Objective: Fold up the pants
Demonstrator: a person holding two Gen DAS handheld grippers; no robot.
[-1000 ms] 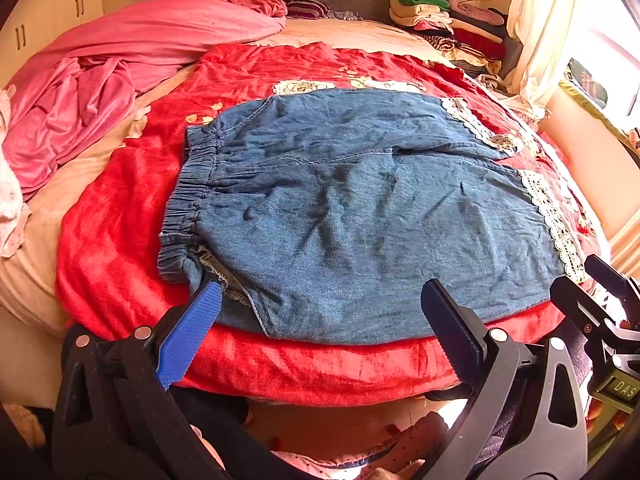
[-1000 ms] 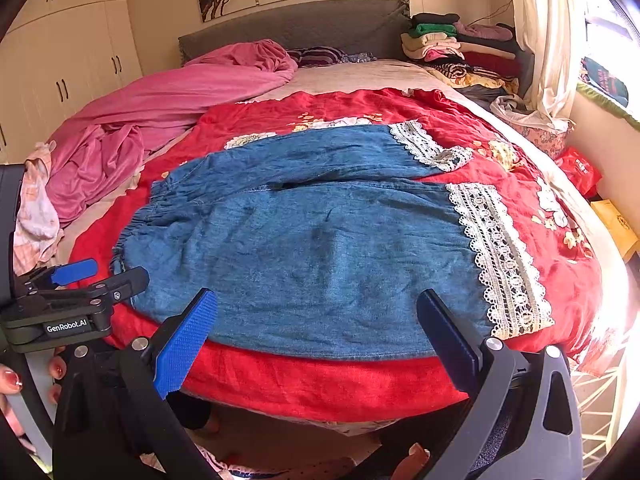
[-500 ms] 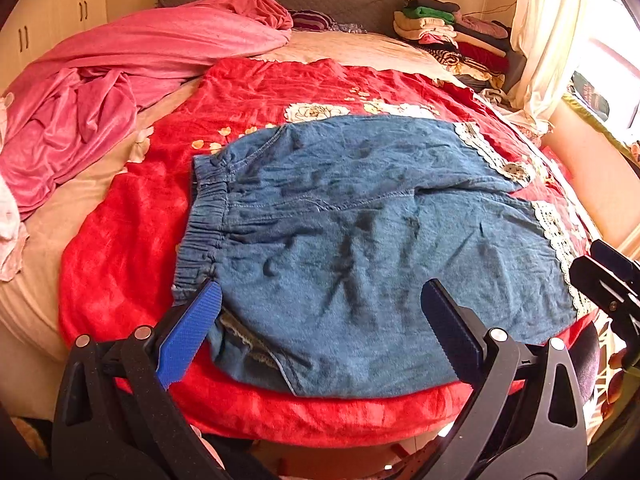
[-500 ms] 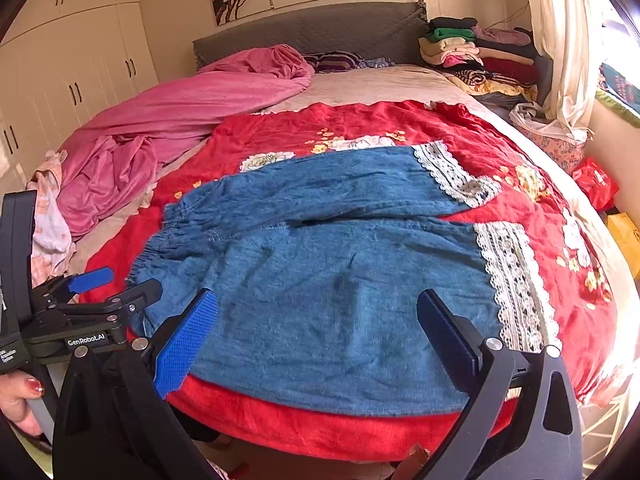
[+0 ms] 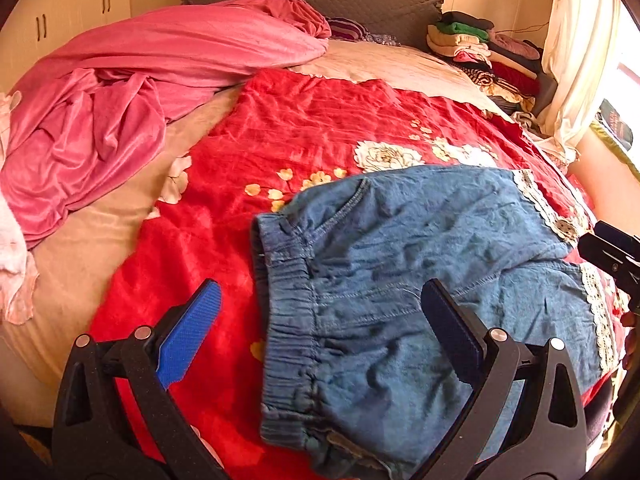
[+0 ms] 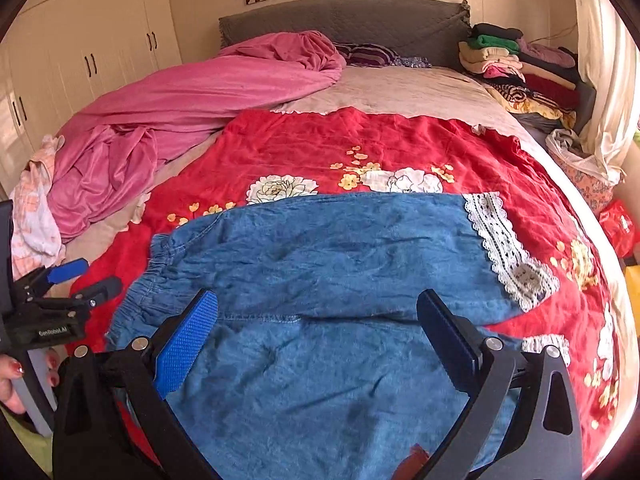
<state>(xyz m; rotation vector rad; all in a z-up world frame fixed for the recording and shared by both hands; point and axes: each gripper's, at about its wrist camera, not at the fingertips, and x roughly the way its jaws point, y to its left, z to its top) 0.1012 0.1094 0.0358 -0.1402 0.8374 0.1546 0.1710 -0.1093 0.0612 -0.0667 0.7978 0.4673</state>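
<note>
Pants spread out, no fold made yet.
The pants (image 6: 320,280) lie flat on the bed (image 6: 400,92); left gripper (image 5: 320,340) and right gripper (image 6: 316,336) hover with jaws wide apart, holding nothing.

Strong daylight enters from the right, past the curtain (image 6: 604,80), and washes both views in a warm, saturated cast. The red bedspread (image 5: 312,128) glows almost overexposed, while soft shadows sit in the creases of the denim pants (image 6: 320,248). Fisheye curvature bends the bed and wardrobe (image 6: 80,52) hard toward the dark vignetted corners (edges slightly smeared). The centre stays reasonably sharp.
</note>
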